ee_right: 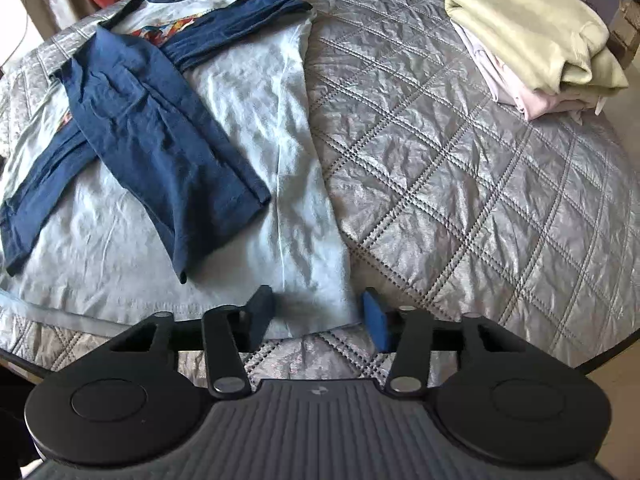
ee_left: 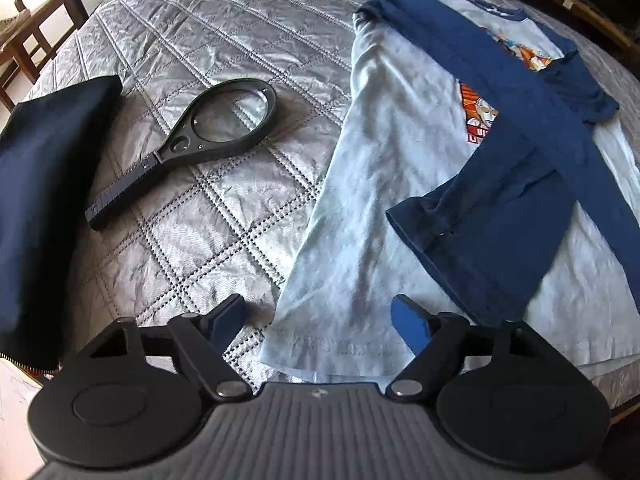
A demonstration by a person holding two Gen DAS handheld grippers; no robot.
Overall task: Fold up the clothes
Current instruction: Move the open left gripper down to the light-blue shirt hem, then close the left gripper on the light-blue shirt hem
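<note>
On the quilted bed (ee_left: 208, 208), from the left, lie a dark folded cloth (ee_left: 44, 200), a magnifier (ee_left: 200, 132), then the shirt (ee_left: 384, 184) spread flat with both blue sleeves (ee_right: 160, 136) crossed over its pale body, and a pile (ee_right: 536, 44) of folded clothes far right. The left claw (ee_left: 320, 320) stands released astride the shirt's near left hem corner. The right claw (ee_right: 316, 312) stands released astride the near right corner, pads not yet pressing.

Black left gripper (ee_left: 320, 318), blue pads; right gripper (ee_right: 318, 314) seemingly alike
</note>
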